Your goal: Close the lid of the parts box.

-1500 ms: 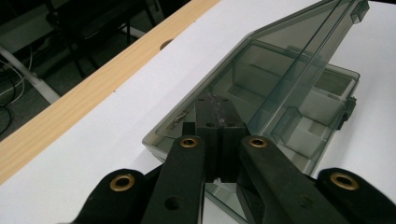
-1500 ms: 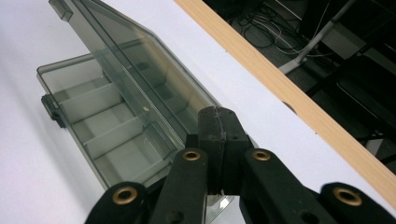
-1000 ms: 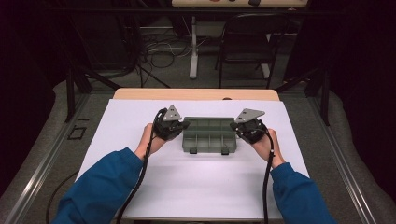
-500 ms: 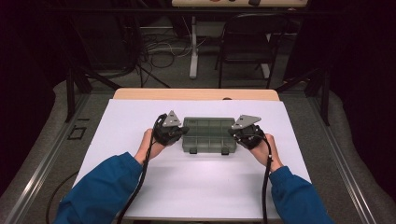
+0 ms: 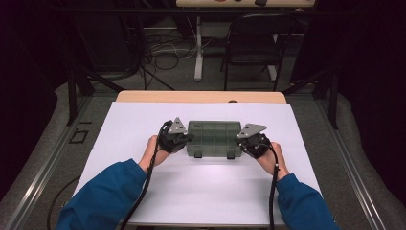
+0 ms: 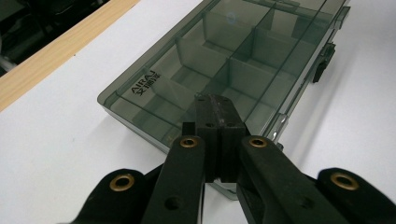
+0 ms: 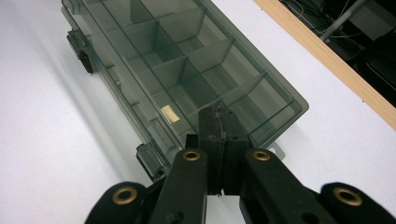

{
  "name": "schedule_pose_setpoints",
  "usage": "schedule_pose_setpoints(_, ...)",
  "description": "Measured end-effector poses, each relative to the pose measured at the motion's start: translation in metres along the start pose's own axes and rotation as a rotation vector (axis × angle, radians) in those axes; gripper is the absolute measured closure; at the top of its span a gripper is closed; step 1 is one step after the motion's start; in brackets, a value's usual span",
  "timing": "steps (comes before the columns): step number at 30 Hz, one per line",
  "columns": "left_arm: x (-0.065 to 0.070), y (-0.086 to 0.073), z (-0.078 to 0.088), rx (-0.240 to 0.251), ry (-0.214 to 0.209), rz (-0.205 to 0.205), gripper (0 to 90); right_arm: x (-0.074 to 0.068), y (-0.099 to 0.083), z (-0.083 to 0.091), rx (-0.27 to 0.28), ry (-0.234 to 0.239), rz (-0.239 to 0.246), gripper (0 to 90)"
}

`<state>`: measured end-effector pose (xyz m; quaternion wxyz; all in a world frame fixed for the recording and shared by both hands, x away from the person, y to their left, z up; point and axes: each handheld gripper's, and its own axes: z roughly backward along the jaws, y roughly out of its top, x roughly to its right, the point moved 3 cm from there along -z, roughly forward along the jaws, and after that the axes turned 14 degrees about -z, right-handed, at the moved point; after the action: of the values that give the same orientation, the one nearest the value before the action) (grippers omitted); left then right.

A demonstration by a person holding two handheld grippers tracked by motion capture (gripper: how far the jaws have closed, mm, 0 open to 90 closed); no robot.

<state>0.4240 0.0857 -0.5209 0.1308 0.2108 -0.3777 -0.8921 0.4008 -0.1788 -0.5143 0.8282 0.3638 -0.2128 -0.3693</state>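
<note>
Organizer box (image 5: pixel 213 139), lid closed, is flanked mid-table by left gripper (image 5: pixel 184 140) and right gripper (image 5: pixel 243 143), jaws pressed together over its ends, likely to steady it

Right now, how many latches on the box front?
2. Left latch sits near the left gripper; right latch sits near the right gripper. Both are on the near edge of the organizer box.

Smoky compartment box (image 5: pixel 213 138) (lid closed), flat

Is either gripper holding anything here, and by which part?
Nothing is held. Left gripper and right gripper are shut on nothing, each over one end of the box.
</note>
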Motion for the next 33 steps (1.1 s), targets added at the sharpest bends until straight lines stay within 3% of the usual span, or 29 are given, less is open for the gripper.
schedule_pose_setpoints(14,0.006,-0.007,-0.008,-0.009,-0.011,0.008,90.0,-0.002,-0.010,-0.003,-0.033,-0.007,0.007,90.0)
schedule_pose_setpoints(20,0.008,-0.018,-0.015,0.002,-0.008,0.033,90.0,-0.001,-0.016,-0.010,-0.038,0.010,-0.017,90.0)
schedule_pose_setpoints(21,0.009,-0.020,-0.015,0.012,-0.005,0.037,90.0,-0.001,-0.017,-0.010,-0.062,0.002,-0.013,90.0)
schedule_pose_setpoints(24,0.011,-0.020,-0.015,0.013,-0.002,0.041,90.0,0.000,-0.019,-0.011,-0.037,0.014,-0.039,90.0)
schedule_pose_setpoints(27,0.010,-0.019,-0.013,0.015,-0.001,0.036,83.6,0.000,-0.018,-0.010,-0.043,0.006,-0.041,88.9)
schedule_pose_setpoints(30,0.008,-0.018,-0.009,0.035,0.010,0.055,67.9,0.000,-0.016,-0.007,-0.021,0.000,-0.055,85.0)
schedule_pose_setpoints(31,0.007,-0.018,-0.006,0.040,0.027,0.060,51.4,0.000,-0.013,-0.004,0.000,-0.004,-0.065,83.6)
schedule_pose_setpoints(32,0.006,-0.017,-0.003,0.039,0.038,0.068,51.4,0.000,-0.013,-0.004,0.000,-0.004,-0.065,83.6)
schedule_pose_setpoints(33,0.004,-0.017,0.001,0.050,0.049,0.080,44.9,0.001,-0.013,-0.002,0.006,-0.008,-0.069,80.9)
